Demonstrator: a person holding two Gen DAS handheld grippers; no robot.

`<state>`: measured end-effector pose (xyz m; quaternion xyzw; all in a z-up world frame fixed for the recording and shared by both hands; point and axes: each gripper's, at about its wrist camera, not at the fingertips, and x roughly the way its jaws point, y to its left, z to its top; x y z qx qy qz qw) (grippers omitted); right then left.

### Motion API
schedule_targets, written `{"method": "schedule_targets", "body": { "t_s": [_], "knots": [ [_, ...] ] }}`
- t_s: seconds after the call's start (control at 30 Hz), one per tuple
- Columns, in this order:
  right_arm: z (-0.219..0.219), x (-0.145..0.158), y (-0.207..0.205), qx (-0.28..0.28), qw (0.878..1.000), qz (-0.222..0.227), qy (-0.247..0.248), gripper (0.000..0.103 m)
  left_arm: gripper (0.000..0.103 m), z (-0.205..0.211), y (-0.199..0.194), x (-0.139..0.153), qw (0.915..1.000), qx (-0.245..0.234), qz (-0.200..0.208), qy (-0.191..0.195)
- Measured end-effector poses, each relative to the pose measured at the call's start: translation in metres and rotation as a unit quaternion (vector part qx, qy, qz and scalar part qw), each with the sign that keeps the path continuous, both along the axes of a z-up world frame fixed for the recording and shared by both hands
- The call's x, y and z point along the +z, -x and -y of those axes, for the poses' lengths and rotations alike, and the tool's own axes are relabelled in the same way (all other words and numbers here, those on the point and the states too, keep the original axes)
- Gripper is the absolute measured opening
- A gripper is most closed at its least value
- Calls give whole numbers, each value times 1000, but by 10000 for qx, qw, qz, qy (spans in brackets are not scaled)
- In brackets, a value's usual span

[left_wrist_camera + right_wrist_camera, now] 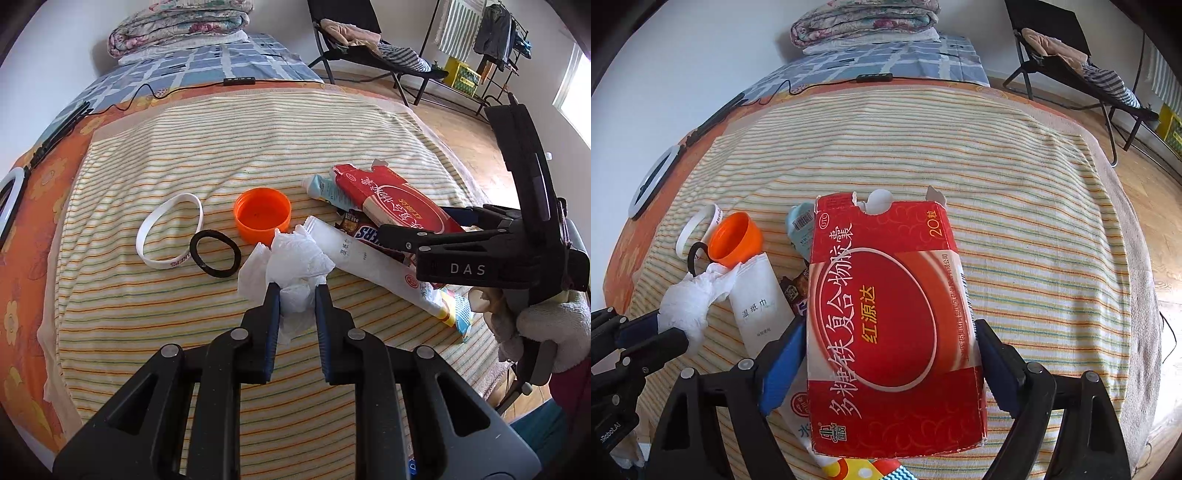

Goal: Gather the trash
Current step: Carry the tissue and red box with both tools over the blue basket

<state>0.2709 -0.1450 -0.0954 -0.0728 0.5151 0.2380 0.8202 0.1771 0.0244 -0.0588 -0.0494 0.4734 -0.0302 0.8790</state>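
Striped cloth (147, 332): covers the bed and carries all the items.
White band (147, 236): lies flat at the far left, touching the black ring (215, 253); neither looks like trash, by this judgement.
Orange cap (262, 214): sits open side up, just beyond the tissue.
Tissue (299, 262): crumpled white wad, pinched between the fingers of the left gripper (297, 291); its loose tail hangs toward the cloth.
Left gripper state: closed on the tissue, with only the lower lobe caught.
White pack (369, 262): flat wipe sachet lying just right of the tissue, partly under the box.
Candy wrapper (364, 230): dark, wedged between pack and box.
Tube (325, 190): pale blue, peeking out behind the box.
Red box (890, 325): torn-open carton, gripped across its width by the right gripper (890, 343) and angled above the pile.
Right gripper state: clamped on the box sides.
Risk, tissue: the soft wad may slip or tear free, since the bite is shallow.
Risk, box: thin card may buckle under the squeeze and twist out.
Risk, neighbours: lifting either piece could drag the wrapper or pack, or knock the cap.
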Motion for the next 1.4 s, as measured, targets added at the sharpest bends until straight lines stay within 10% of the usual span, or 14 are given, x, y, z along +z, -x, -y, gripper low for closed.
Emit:
{"method": "schedule_targets", "body": {
  "t_s": [0.63, 1.4],
  "knots": [
    [32, 64, 50, -93, 9954, 500, -811, 87, 17, -6, 60, 46, 9988, 57, 483, -53],
    [71, 93, 214, 621, 9915, 493, -1035, 87, 17, 17, 198, 45, 9988, -106, 488, 7]
  ]
}}
